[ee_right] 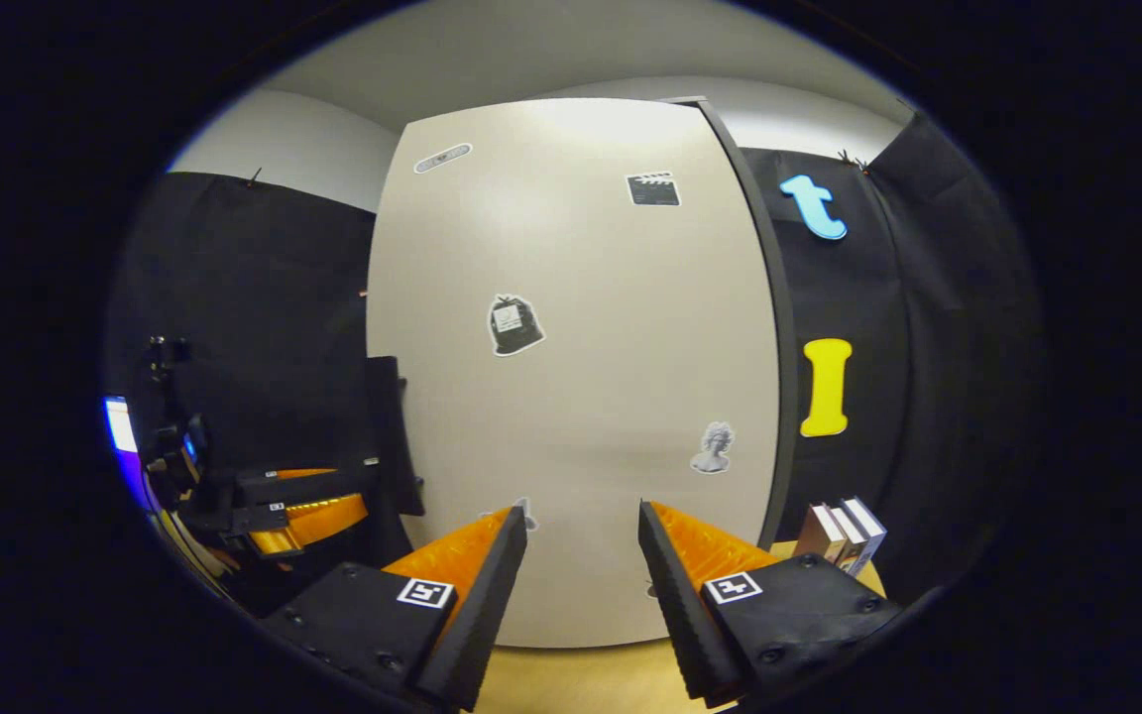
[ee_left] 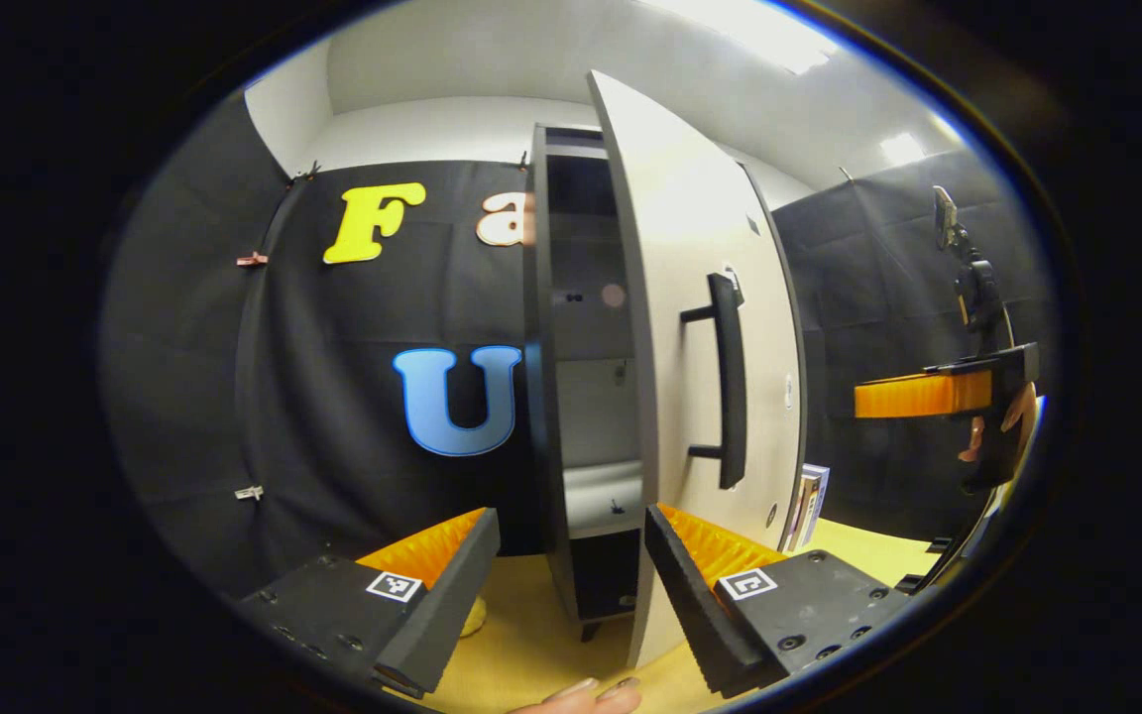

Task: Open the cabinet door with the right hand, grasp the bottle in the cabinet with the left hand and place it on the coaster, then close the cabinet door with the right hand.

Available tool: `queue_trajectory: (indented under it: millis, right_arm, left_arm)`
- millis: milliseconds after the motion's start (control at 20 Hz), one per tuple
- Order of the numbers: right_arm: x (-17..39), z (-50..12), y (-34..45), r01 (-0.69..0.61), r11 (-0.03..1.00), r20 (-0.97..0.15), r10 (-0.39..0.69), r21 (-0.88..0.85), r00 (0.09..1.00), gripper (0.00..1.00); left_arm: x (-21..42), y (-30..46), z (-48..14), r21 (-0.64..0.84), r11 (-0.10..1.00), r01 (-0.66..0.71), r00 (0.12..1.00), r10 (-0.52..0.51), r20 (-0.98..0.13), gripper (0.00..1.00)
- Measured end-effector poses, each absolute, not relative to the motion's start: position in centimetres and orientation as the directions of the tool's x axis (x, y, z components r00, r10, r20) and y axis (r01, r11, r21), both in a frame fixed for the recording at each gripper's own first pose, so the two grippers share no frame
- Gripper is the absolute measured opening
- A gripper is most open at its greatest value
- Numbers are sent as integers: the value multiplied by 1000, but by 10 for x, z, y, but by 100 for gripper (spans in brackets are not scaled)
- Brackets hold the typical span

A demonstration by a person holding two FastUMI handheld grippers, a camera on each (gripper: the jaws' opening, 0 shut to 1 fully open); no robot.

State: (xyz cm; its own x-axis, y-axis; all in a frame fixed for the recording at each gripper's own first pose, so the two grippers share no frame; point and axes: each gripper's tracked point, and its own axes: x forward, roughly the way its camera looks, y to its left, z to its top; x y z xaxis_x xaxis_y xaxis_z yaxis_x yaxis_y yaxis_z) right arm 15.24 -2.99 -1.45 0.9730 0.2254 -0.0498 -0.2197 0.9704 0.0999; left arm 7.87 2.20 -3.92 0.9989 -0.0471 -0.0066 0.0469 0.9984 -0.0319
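both tools, left [ee_left: 571,565] and right [ee_right: 581,555], gape empty before the half-open cabinet door [ee_left: 700,297].

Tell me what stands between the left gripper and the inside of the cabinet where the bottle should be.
The cabinet door is only partly open, its edge directly ahead of the left gripper with its jaws open. A narrow gap into the cabinet lies left of that edge. I cannot make out the bottle through it.
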Motion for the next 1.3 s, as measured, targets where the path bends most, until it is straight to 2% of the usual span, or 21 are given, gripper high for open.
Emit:
queue_trajectory:
  millis: [50, 200, 450, 750, 1300]
  right_arm:
    - [152, -13, -33, -213, 972, -42, 218, 103, 975, 82]
    - [150, -13, -43, -201, 977, -25, 203, 72, 979, 83]
    - [153, -18, -50, -207, 978, -9, 207, 28, 978, 96]
    - [157, -17, -65, -167, 985, -13, 168, 36, 986, 97]
    - [159, -17, -66, -181, 983, -9, 181, -13, 983, 97]
  left_arm:
    - [80, 15, -36, -31, 998, 53, 999, -53, -4, 92]
    - [84, 0, -39, -46, 997, 69, 998, -69, -11, 92]
    - [88, -13, -34, -84, 995, 63, 998, -64, -16, 92]
    - [90, -37, -27, -46, 994, 94, 996, -94, 1, 93]
    - [96, -54, -20, -41, 988, 150, 989, -150, 3, 93]
